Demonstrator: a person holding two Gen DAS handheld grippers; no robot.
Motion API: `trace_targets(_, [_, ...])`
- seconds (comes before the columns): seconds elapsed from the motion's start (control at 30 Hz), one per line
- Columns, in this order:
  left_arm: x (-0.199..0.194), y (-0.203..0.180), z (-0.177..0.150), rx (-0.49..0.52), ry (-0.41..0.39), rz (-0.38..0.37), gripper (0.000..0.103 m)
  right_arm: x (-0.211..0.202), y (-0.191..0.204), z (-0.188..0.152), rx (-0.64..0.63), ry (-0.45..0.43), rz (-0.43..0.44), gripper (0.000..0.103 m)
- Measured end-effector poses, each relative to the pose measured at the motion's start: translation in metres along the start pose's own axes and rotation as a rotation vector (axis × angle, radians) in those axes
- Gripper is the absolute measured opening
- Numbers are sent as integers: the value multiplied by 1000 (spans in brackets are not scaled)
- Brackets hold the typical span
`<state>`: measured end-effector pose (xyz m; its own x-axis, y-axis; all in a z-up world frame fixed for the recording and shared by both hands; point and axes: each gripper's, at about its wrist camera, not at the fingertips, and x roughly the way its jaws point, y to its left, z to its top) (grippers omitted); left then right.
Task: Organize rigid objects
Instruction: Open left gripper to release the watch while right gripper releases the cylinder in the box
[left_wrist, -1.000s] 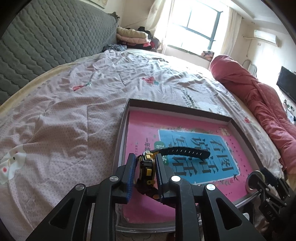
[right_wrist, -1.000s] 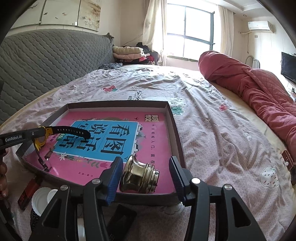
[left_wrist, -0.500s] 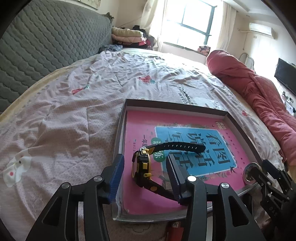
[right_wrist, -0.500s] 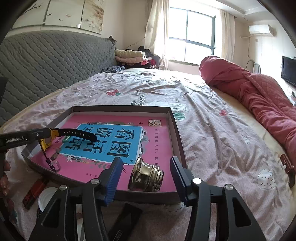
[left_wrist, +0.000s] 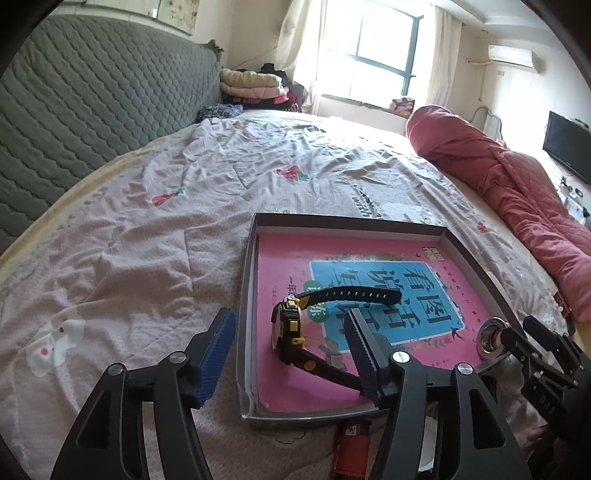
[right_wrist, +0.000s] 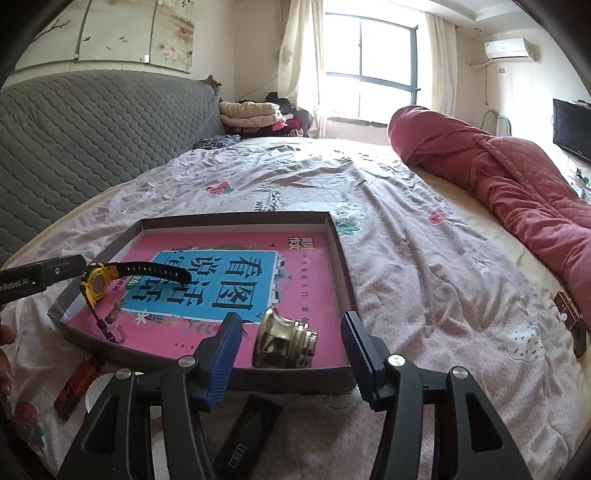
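My left gripper (left_wrist: 291, 332) is opening, pads clear of the yellow-and-black watch (left_wrist: 290, 326) standing on edge between them, at the tray's (left_wrist: 245, 295) near-left corner. My right gripper (right_wrist: 291, 338) gapes wide around the brass knob (right_wrist: 286, 339), untouched, by the tray's near-right wall.

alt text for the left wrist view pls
The left claw is opening over a yellow-and-black watch that lies on a pink book inside a shallow tray on a bed; its pads are off the watch. A red lighter lies just outside the tray's near edge.
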<state>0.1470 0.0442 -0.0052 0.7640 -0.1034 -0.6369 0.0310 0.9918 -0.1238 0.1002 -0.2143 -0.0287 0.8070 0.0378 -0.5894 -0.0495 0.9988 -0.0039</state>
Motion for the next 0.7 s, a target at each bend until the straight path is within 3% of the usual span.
trace_targets(0.23, [-16, 1, -7, 10, -28, 10, 66, -9, -10, -3, 59, 5, 3, 56])
trace_targets(0.7, [-42, -4, -19, 34, -50, 50, 66, -33, -2, -7, 40, -7, 19, 56])
